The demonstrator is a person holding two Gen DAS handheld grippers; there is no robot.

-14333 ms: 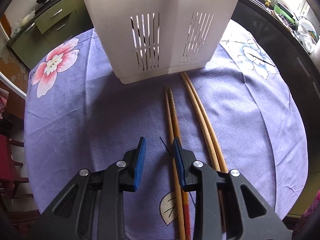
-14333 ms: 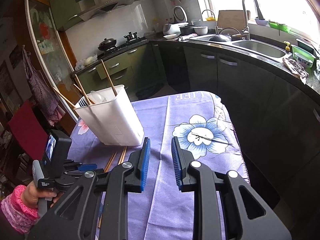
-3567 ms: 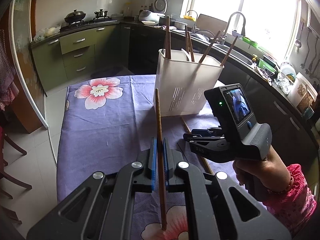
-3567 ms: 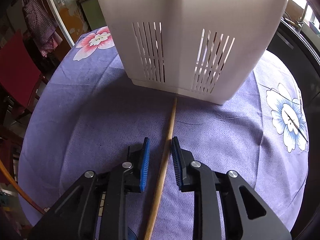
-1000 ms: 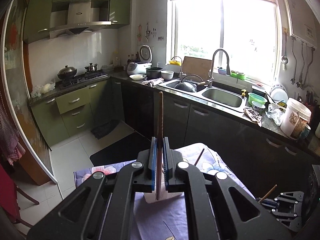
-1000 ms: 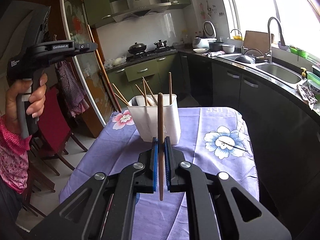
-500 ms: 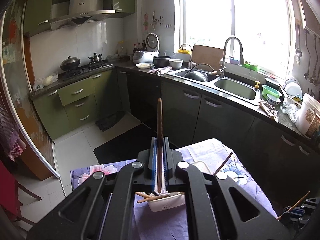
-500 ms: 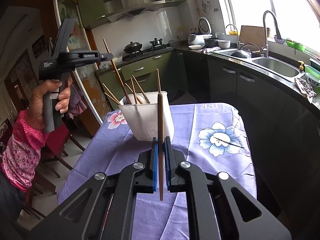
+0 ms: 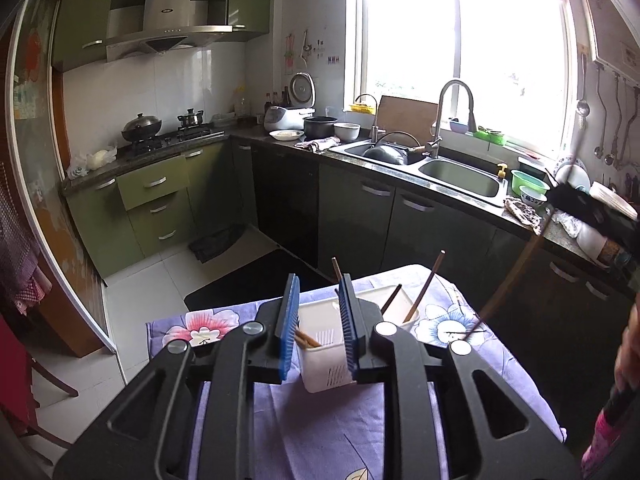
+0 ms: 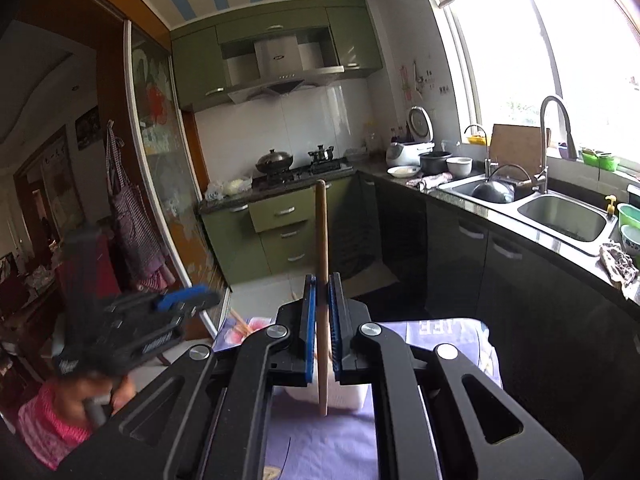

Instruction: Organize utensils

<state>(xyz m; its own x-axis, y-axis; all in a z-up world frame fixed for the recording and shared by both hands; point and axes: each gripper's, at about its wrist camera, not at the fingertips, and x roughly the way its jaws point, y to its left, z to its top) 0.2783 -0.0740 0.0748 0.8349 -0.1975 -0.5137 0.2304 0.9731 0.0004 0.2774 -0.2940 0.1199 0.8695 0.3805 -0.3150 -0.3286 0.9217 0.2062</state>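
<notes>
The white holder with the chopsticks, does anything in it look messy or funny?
A little. In the white holder, some chopsticks stand leaning upward, but one pair lies slanted low inside instead of standing. The left gripper is open above it; the right gripper holds another chopstick.

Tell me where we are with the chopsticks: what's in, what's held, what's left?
Done: several chopsticks already stand in the white holder, and the left gripper hangs open and empty above it. In hand: the right gripper is clamped on one upright chopstick. Left: dropping that one in. The tablecloth in view shows no loose chopsticks.
</notes>
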